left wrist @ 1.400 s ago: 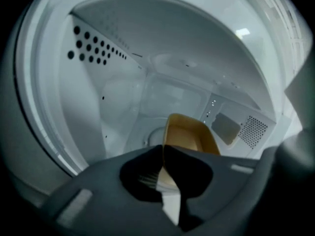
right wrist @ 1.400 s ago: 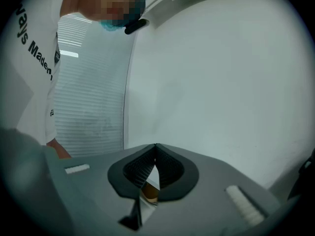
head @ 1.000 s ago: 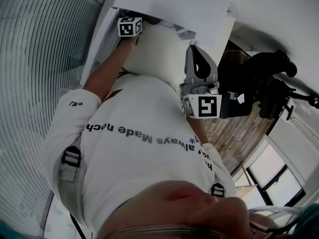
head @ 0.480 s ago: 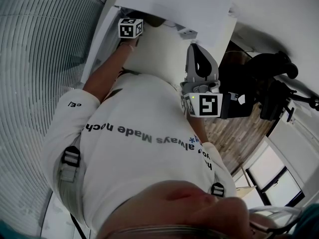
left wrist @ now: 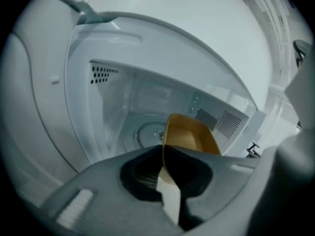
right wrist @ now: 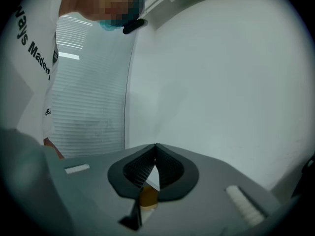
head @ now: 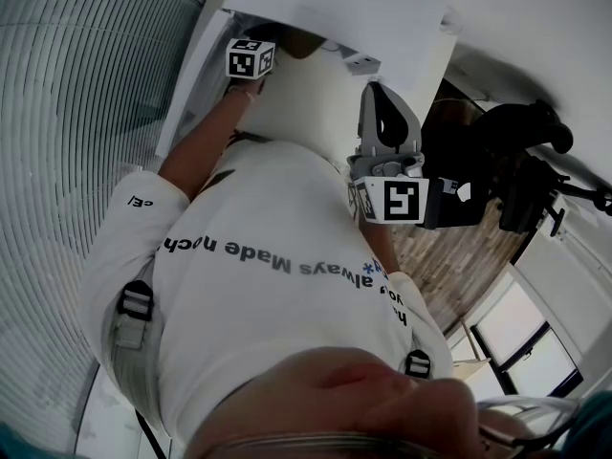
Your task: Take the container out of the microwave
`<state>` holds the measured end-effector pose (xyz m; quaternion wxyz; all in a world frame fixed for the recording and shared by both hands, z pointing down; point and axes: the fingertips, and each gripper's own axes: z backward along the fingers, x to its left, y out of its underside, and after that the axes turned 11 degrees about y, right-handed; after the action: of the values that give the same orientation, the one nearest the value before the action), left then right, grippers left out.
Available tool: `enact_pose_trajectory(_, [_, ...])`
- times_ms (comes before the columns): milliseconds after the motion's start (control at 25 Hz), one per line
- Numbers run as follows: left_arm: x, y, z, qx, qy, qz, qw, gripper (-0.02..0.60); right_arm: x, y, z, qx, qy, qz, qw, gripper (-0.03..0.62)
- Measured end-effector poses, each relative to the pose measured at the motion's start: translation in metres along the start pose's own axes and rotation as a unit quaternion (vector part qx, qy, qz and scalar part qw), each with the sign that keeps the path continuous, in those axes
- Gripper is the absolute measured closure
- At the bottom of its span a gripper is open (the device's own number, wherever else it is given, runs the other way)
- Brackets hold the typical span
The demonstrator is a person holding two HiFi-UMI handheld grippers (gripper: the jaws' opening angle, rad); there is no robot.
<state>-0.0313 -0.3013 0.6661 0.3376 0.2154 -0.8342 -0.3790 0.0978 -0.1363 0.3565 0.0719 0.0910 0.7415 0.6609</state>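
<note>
Left hand-held gripper [left wrist: 163, 150] is clamped on one thin wall of the brown container [left wrist: 191, 134], tilted at the open microwave [left wrist: 110, 114] mouth, so your edge pinch may slip or clip the frame; right hand-held gripper [right wrist: 155, 150] sits closed, empty.

Head view, centre: white top [head: 277, 304] with dark grey lettering across the chest, seen upside down; "always Made" is legible. Small dark mark on the left sleeve [head: 143, 200], left of frame. Grey shoulder straps: black buckle [head: 137, 302] lower left, second buckle [head: 416, 363] lower right.

Left gripper [left wrist: 163, 161] and right gripper [right wrist: 154, 163]: matte grey shells, black ribbed pads. White marker cube [head: 251, 58] with black squares at upper centre; second marker cube [head: 392, 202] right of centre.
</note>
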Motion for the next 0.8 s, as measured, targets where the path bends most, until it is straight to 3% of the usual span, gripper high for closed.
enact_pose_trajectory(800, [-0.012,0.02,0.023,0.017,0.037,-0.01,0.9991,0.561,-0.004,0.002,0.001,0.0,0.007,-0.001,1.0,0.592])
